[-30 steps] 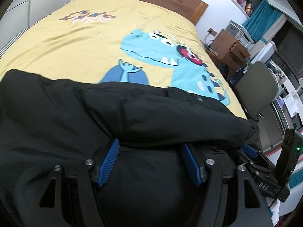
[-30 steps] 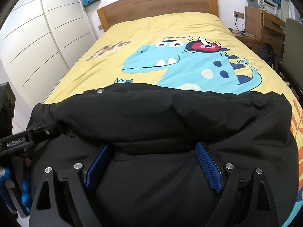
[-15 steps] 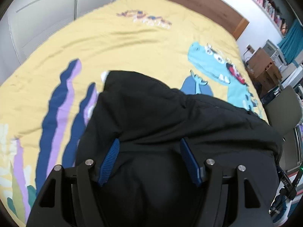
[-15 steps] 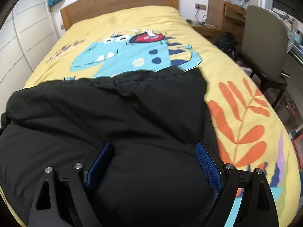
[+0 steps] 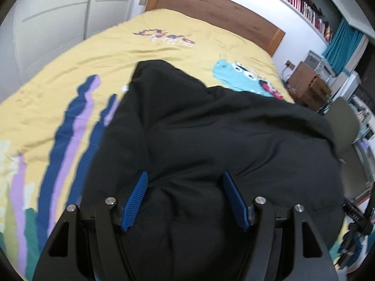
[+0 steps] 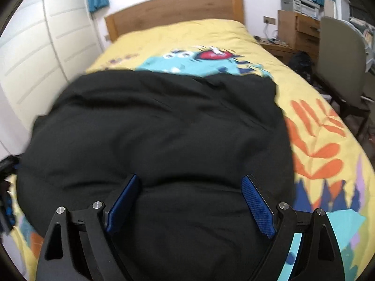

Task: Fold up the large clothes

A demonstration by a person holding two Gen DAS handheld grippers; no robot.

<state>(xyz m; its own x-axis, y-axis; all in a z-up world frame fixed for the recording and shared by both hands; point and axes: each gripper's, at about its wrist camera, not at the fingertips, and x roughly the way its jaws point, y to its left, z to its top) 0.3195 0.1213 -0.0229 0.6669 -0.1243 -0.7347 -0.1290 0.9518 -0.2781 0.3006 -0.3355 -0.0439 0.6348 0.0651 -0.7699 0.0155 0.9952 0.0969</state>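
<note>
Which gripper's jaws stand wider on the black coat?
The right gripper; its blue pads spread wider across the black coat than the left gripper pads.

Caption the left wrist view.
Left gripper clamps a bulge of black jacket on the yellow dinosaur bedspread.

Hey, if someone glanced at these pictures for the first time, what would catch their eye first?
A big puffy black jacket heaped across the near end of the bed. Behind it is the bright yellow bedspread with a blue cartoon dinosaur near the wooden headboard. Low in each view, blue-padded tongs bracket a bulge of the jacket.
</note>
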